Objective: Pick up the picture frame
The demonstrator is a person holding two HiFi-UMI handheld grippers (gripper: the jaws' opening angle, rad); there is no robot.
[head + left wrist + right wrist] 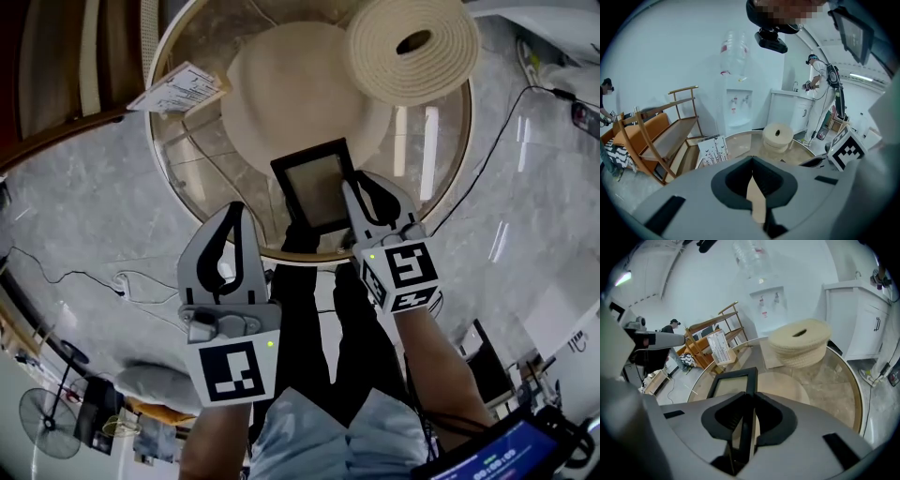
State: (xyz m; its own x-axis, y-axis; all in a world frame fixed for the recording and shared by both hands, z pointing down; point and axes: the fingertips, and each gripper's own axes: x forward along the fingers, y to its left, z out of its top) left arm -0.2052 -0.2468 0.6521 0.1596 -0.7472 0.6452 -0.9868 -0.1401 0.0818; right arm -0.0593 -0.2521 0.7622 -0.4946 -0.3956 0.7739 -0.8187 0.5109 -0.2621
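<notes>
The picture frame (317, 184) is black with a pale grey pane and is held above the near part of the round glass table (178, 178). My right gripper (360, 185) is shut on the frame's right edge. In the right gripper view the frame (732, 385) runs from between the jaws out to the left, with my right gripper (749, 397) clamping its side bar. My left gripper (238, 211) is near the table's front rim, left of the frame and apart from it. In its own view my left gripper (751, 165) is shut with nothing held.
On the table lie a cream round pad (281, 94), a coiled woven basket (412, 42) and a printed card (178, 89). Cables (84, 277) trail over the marble floor. A wooden bench (661, 140) and a white cabinet (867, 324) stand beyond the table.
</notes>
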